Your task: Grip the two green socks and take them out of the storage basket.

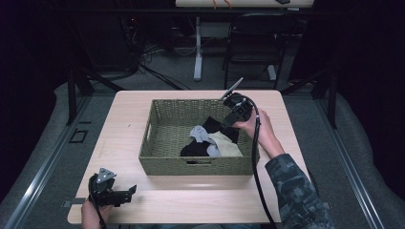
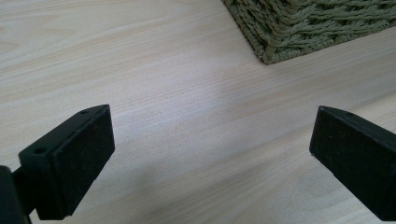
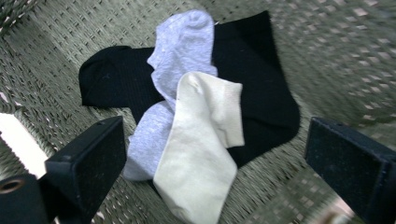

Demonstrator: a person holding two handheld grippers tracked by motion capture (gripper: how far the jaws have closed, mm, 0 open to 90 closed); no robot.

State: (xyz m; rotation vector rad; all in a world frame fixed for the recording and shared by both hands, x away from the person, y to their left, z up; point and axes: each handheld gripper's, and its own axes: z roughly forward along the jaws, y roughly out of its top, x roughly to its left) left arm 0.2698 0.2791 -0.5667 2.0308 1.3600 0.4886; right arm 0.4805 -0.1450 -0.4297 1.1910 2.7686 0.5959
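A woven green basket point(image 1: 165, 164) stands in the middle of the table. Inside it lie a black sock point(image 3: 261, 88), a grey sock point(image 3: 180, 46) and a cream sock point(image 3: 201, 154), piled toward the right end; the same cream sock point(image 1: 227, 143) shows from above. My right gripper point(image 1: 228, 121) hovers over the basket's right side, open, its jaws spread wide above the socks point(image 3: 215, 154) with nothing between them. My left gripper point(image 1: 128, 193) rests low near the table's front left corner, open and empty point(image 2: 212, 154), pointing toward the basket's corner point(image 2: 280, 42).
The light wooden table point(image 1: 124, 124) has bare room left of and in front of the basket. A dark chair point(image 1: 253, 43) and a second table's leg point(image 1: 197, 47) stand behind the table. The floor around is grey.
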